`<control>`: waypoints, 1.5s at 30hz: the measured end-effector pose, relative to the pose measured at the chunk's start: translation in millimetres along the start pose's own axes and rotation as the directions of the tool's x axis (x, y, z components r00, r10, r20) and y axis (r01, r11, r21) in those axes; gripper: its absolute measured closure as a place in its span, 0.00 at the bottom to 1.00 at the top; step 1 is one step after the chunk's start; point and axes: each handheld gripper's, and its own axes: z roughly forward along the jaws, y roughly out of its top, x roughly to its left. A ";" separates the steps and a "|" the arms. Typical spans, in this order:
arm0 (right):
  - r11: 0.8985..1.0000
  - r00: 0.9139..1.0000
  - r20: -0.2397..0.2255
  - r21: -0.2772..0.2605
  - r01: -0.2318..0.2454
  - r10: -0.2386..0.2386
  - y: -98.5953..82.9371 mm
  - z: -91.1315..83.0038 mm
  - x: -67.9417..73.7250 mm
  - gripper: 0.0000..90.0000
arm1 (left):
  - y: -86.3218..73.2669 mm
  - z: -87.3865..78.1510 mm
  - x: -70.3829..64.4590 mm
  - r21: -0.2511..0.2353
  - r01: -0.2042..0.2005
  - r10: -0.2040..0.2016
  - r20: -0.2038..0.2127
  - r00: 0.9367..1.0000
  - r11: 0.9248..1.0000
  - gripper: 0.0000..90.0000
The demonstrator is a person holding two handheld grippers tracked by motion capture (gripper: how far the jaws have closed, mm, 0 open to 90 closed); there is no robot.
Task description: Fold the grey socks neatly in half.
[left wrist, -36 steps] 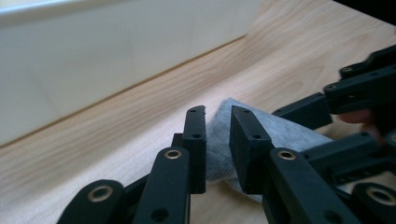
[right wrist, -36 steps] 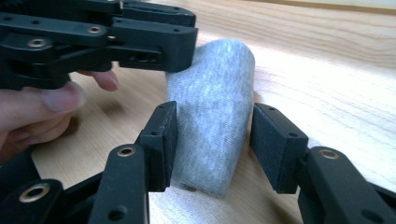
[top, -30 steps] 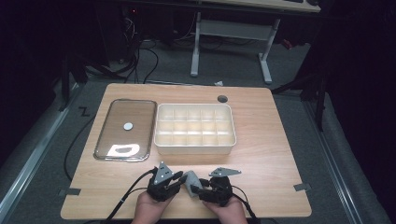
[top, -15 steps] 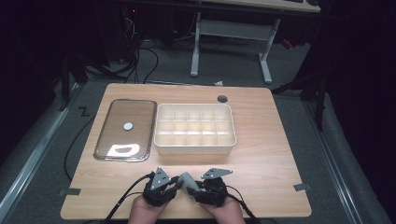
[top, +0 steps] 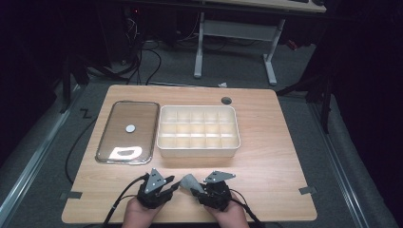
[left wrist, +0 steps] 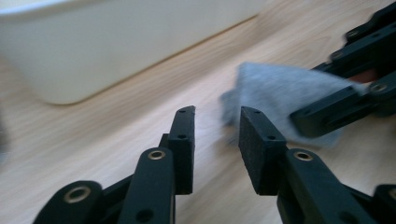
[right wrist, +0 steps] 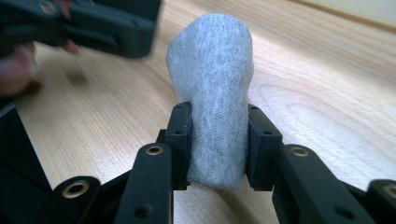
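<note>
The right gripper (right wrist: pixel 218 135) has its jaws clamped on a folded grey cloth (right wrist: pixel 215 88), which stands up between them and rises past their tips, just above the wooden table (top: pixel 280 156) near its front edge. The left gripper (left wrist: pixel 215 135) points at the cloth's edge from just beside it, jaws a little apart and holding nothing

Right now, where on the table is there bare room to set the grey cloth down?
Bare wood lies right of the white divided box, out to the table edge, and in the strip between the box and both hand-held grippers. The near-left corner below the clear lid is free too. It is crowded where the right hand-held gripper holding the grey cloth faces the left hand-held gripper.
</note>
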 end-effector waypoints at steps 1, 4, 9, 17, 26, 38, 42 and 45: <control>1.000 1.000 0.008 -0.014 0.007 -0.007 -0.3 -1.5 -0.7 0.76 | -0.9 -2.4 4.5 0.001 -0.005 0.005 -0.018 1.000 1.000 0.72; 0.999 0.999 0.029 -0.026 0.025 -0.024 -0.5 -5.0 -2.2 0.76 | -5.0 -8.0 16.7 -0.008 -0.010 0.009 -0.065 0.998 1.000 0.67; 0.998 0.996 0.079 -0.045 0.050 -0.047 0.0 -9.6 -7.2 0.77 | -17.6 -9.1 34.9 0.059 0.056 -0.053 -0.060 0.997 0.997 0.57; 1.000 0.991 0.131 0.001 0.002 -0.002 -2.8 -19.9 -18.1 0.77 | -29.4 -20.4 33.8 0.034 0.029 -0.027 -0.041 0.999 0.999 0.54; 0.999 0.983 0.183 0.050 0.013 -0.022 2.5 -29.4 -17.9 0.77 | -33.1 -21.6 26.9 -0.003 0.031 -0.031 -0.010 0.999 1.000 0.49; 0.994 0.986 0.158 0.103 0.042 -0.058 -0.5 -37.7 -27.9 0.77 | -29.8 -15.5 19.3 -0.013 0.006 -0.006 -0.002 1.000 1.000 0.46; 0.994 0.986 0.161 0.099 0.037 -0.052 3.0 -44.1 -35.2 0.77 | -29.8 -18.4 22.0 -0.025 0.010 -0.010 -0.012 1.000 1.000 0.46; 0.993 0.984 0.168 0.111 0.039 -0.057 5.9 -48.8 -41.2 0.77 | -30.3 -19.7 22.5 -0.028 0.012 -0.012 -0.017 1.000 1.000 0.46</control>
